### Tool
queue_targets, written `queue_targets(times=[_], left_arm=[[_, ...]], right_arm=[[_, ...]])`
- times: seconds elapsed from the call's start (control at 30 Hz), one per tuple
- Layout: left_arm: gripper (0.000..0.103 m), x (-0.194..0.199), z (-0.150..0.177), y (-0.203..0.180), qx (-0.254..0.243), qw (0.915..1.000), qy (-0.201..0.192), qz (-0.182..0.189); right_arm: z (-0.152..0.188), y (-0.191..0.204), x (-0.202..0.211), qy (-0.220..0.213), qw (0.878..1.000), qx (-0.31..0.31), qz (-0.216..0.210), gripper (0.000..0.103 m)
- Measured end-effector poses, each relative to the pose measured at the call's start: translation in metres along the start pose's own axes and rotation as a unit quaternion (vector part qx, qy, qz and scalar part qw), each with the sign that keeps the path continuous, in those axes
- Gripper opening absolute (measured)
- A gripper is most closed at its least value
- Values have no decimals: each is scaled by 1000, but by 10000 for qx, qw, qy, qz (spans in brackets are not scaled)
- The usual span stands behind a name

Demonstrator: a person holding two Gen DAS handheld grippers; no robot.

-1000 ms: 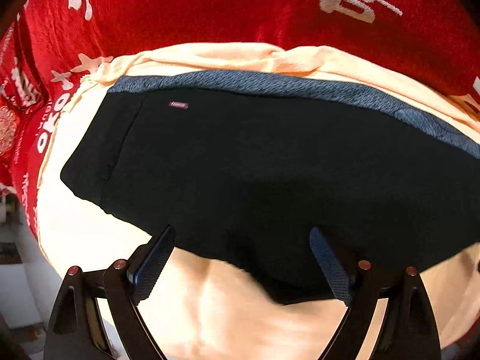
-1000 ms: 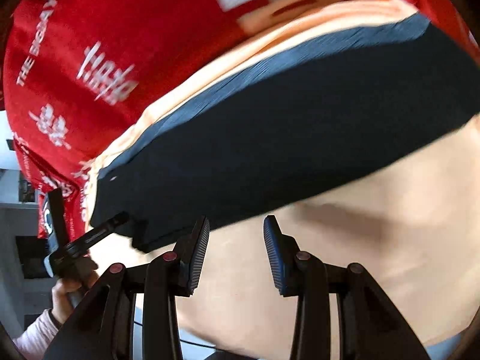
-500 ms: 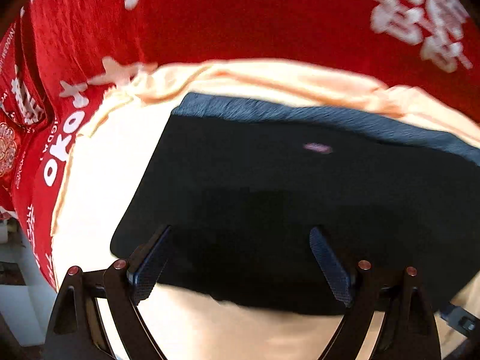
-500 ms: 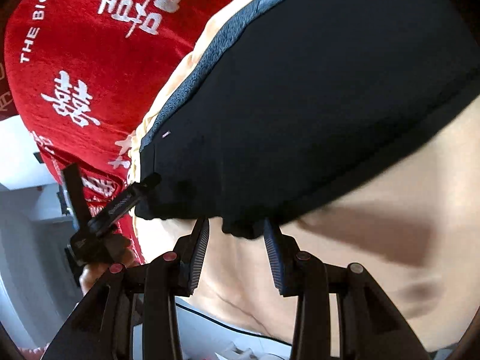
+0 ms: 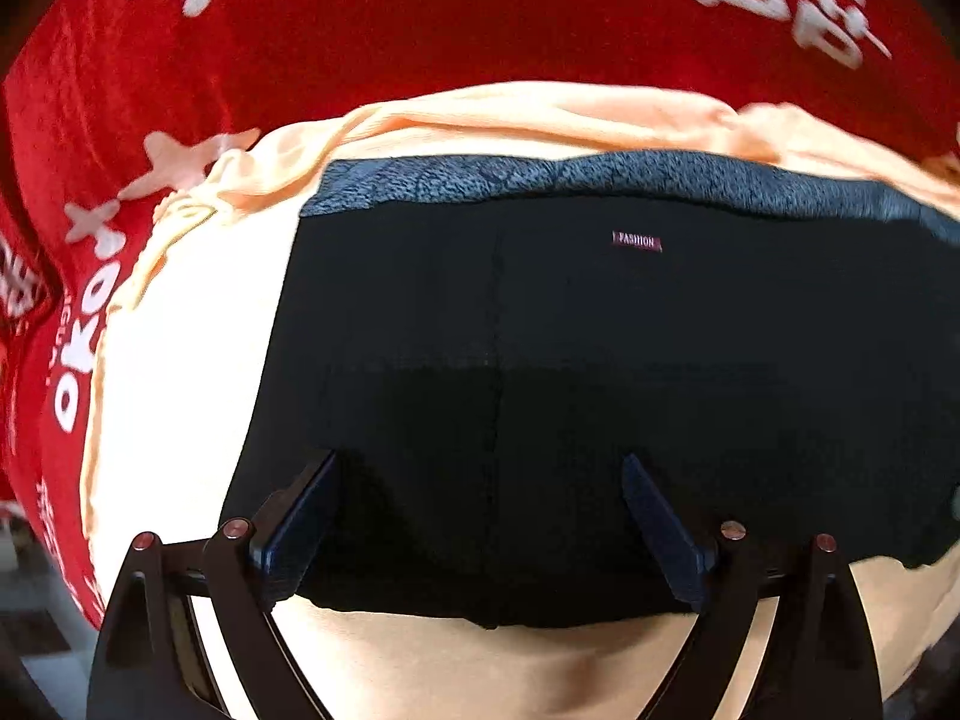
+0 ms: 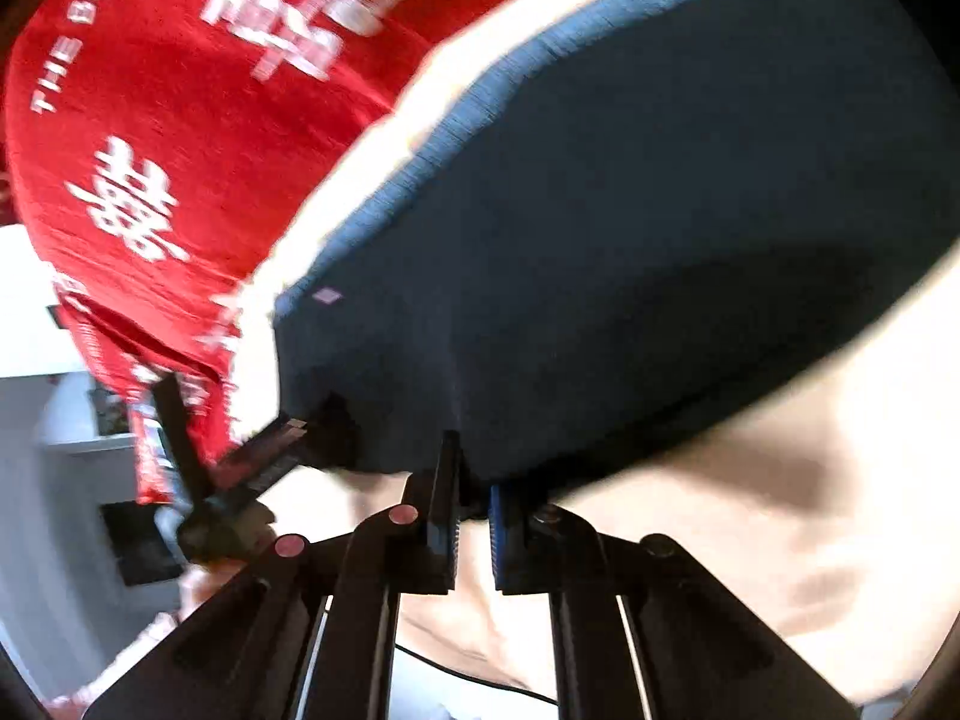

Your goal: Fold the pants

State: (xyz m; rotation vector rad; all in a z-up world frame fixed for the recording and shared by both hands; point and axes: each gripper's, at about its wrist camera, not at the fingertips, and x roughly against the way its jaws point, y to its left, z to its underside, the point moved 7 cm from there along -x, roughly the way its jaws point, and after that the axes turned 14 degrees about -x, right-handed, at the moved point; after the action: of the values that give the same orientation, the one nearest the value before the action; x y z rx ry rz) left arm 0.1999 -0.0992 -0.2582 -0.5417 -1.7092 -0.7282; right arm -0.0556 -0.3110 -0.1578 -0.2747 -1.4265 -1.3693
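Pants (image 5: pixel 600 372) are lying folded on the peach cloth (image 5: pixel 180 360), which is spread over the red printed cloth (image 5: pixel 420 30); their grey waistband (image 5: pixel 600 177) is running along the far edge. A second ago your left gripper (image 5: pixel 480 516) was hanging over the near hem further along the garment; now it is sitting closer to the pants' left edge, and the small "FASHION" label (image 5: pixel 637 241) is showing right of centre. Its fingers are standing wide apart over the black fabric, gripping nothing. Your right gripper (image 6: pixel 474 498) was open over bare peach cloth a second ago; now its jaws are closing on the near hem of the pants, with a fold of dark fabric between the pads. In the right wrist view you are also seeing the left gripper at the pants' corner, blurred. The whole right view is smeared, so the exact bite on the hem is hard to judge. The garment's right end is running out of the left wrist view.
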Motion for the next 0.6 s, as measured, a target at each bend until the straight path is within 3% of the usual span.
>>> queue_targets(times=[0.13,0.27,0.33,0.37,0.4,0.5,0.53,0.57,0.6], left_arm=[[94,0,5,1,-103,9999,-69,-119],[94,9,4,-8,-147,9994,139,-281],[94,23,-3,-25,-97,9999,36,-79],[94,31,-7,-36,-75,9999,-72,46],[94,37,-11,-48,-90,9997,-155,143],[94,50,-32,-94,-183,9982,-350,441],[94,50,-42,-112,-186,9975,-391,563],[94,48,-48,-124,-189,9972,-388,618],[94,44,-52,-140,-223,9972,-325,638]], right_arm=[[5,-9,2,27,9999,-107,-89,9],[1,-13,30,148,9996,158,163,18],[-19,-25,57,-219,9993,127,268,28],[-29,-32,65,-346,9990,-12,278,42],[-42,-41,74,-466,9983,-233,259,48],[-79,-62,91,-729,9944,-761,91,45],[-87,-66,92,-777,9935,-832,98,38],[-92,-70,92,-790,9927,-895,164,13],[-94,-77,91,-766,9919,-997,181,10]])
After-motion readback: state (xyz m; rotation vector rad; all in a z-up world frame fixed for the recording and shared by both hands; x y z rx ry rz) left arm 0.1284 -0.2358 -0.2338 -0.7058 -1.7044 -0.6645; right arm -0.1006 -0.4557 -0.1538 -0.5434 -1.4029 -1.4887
